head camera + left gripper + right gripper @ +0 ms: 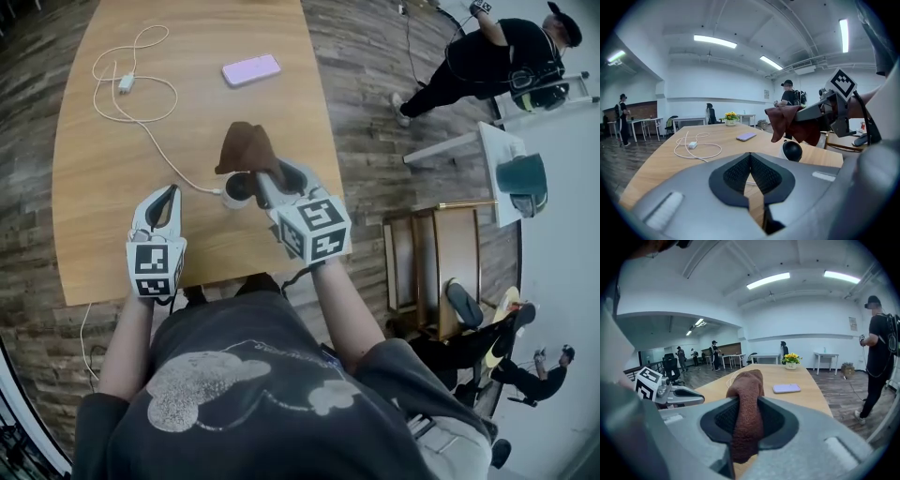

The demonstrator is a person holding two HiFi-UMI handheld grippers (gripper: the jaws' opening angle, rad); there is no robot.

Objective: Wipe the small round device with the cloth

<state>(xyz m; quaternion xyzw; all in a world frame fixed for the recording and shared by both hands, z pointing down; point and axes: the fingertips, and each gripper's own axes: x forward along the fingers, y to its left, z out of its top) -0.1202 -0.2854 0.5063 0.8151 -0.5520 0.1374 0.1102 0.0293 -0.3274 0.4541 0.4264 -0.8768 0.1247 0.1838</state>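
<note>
The small round device [237, 187], black-faced in a white shell, stands on the wooden table [103, 187] near its front edge. A white cable runs into it. My right gripper [267, 176] is shut on a brown cloth [248, 147], which hangs just above and against the device. In the left gripper view the cloth [787, 123] droops over the device [791, 150]. In the right gripper view the cloth [747, 413] fills the jaws and hides the device. My left gripper [165, 199] hovers left of the device, shut and holding nothing, its pads [765, 174] meeting.
A pink phone [251, 69] lies at the table's far side. A looped white cable with a charger [126, 82] covers the left part. A flower pot [791, 361] stands at the far end. People, tables and chairs [441, 272] occupy the floor to the right.
</note>
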